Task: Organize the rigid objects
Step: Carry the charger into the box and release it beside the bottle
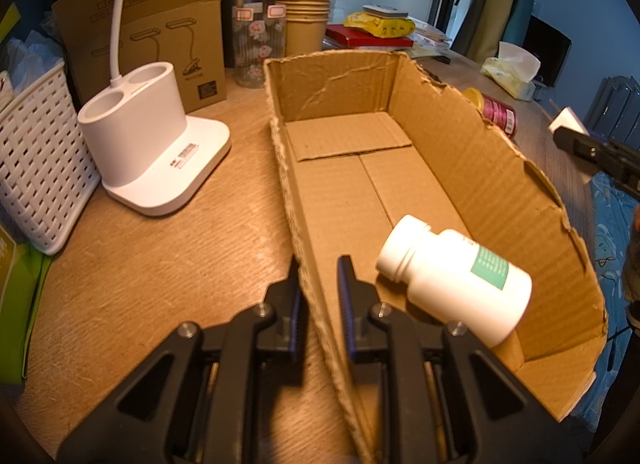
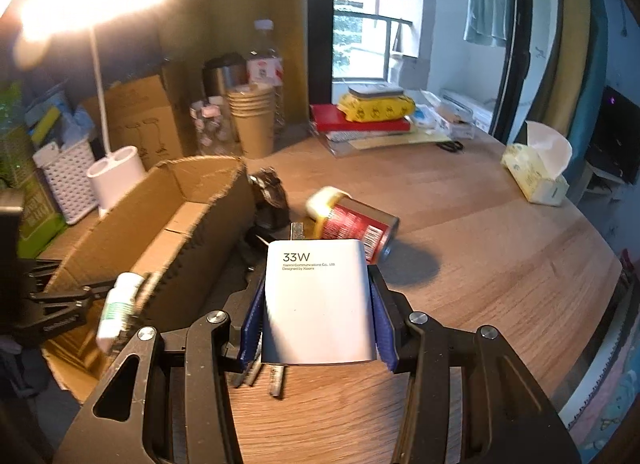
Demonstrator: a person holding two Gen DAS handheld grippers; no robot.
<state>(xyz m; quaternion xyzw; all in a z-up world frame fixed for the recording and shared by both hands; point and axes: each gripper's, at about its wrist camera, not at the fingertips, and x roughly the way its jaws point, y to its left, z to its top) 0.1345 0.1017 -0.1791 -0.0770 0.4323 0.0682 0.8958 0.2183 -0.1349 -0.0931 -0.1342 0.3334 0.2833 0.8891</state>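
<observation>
An open cardboard box (image 1: pixel 460 167) lies on the wooden table, and it also shows in the right wrist view (image 2: pixel 176 223). A white pill bottle (image 1: pixel 452 276) with a green label lies on its side inside the box near the front; it also shows blurred in the right wrist view (image 2: pixel 118 310). My left gripper (image 1: pixel 318 284) straddles the box's left wall, one finger on each side, closed on it. My right gripper (image 2: pixel 318 304) is shut on a white 33W charger (image 2: pixel 318 304), held above the table right of the box. A red can (image 2: pixel 352 223) with a yellow lid lies beyond it.
A white lamp base (image 1: pixel 156 143), a white woven basket (image 1: pixel 36 167), a lamp carton (image 1: pixel 152 35), stacked paper cups (image 1: pixel 304 19) and bottles stand left and behind the box. A tissue pack (image 2: pixel 536 171), books (image 2: pixel 360 119), a dark object (image 2: pixel 272 199) and batteries (image 2: pixel 276 380) are on the table.
</observation>
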